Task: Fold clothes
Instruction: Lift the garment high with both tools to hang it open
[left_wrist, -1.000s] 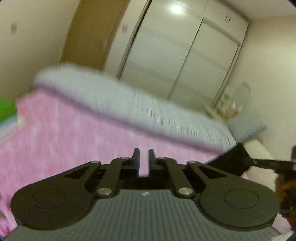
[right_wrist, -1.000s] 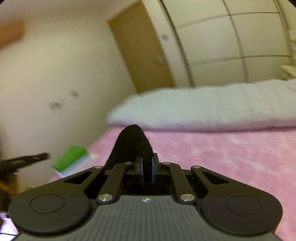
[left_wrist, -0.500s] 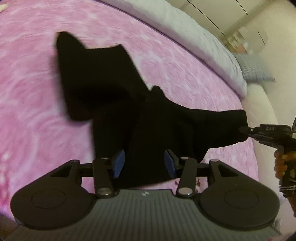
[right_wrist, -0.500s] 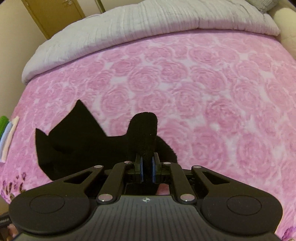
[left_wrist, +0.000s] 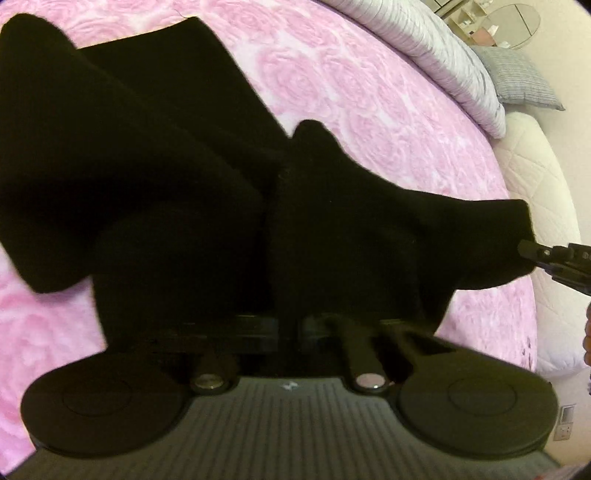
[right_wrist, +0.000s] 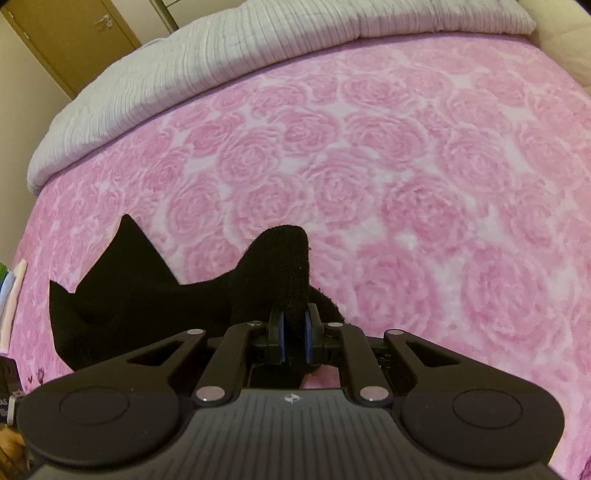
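Observation:
A black knit garment (left_wrist: 177, 177) lies spread on the pink rose-patterned bedspread (left_wrist: 369, 92). My left gripper (left_wrist: 290, 328) is low over its near edge, its jaws close together with black cloth between them. My right gripper (right_wrist: 291, 332) is shut on a fold of the same garment (right_wrist: 284, 266), which stands up between the blue pads. In the left wrist view the right gripper (left_wrist: 532, 254) holds the garment's right corner. The rest of the cloth trails to the left in the right wrist view.
A grey-white quilt (right_wrist: 221, 62) lies rolled along the far side of the bed. A grey pillow (left_wrist: 517, 77) and a cream padded bed edge (left_wrist: 535, 177) are at the right. A brown door (right_wrist: 74, 33) is at the far left. Folded items (right_wrist: 9, 291) lie at the bed's left edge.
Both grippers have dropped from facing the room to the bed. The left gripper was open over the garment half a second ago and has closed on its edge. The right kept its hold.

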